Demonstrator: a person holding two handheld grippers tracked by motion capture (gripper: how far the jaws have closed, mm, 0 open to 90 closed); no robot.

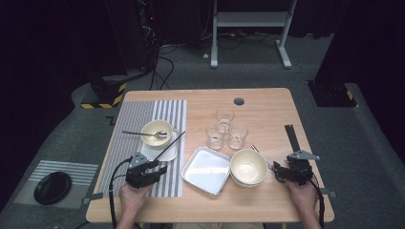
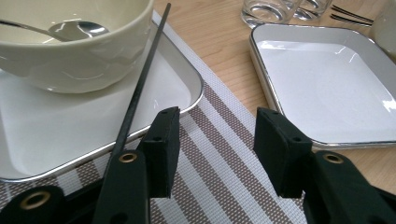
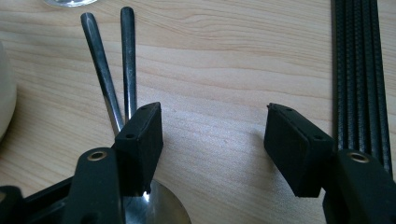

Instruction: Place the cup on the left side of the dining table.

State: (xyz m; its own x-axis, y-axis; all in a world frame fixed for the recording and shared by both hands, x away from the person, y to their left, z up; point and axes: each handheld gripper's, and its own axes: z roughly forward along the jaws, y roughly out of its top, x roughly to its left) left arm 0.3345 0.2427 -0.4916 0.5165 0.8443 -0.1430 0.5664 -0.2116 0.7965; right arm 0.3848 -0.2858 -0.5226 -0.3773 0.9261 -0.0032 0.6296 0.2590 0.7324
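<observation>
The left gripper (image 1: 160, 168) is hovering over the striped placemat (image 2: 224, 154), its fingers (image 2: 163, 144) standing apart with nothing between them. Just ahead and to their left, the thin black rod (image 2: 140, 88) is leaning across the white tray (image 2: 187, 84) under the cream bowl (image 2: 79, 51) with its spoon (image 2: 70, 29); its long axis is running away from the fingers, so I judge this hand is the nearer one for a pick. The right gripper (image 1: 277, 172) is resting low over the bare wooden tabletop (image 3: 224, 70), fingers apart, beside two dark utensil handles (image 3: 114, 70). Dark floor and curtains are surrounding the tabletop
</observation>
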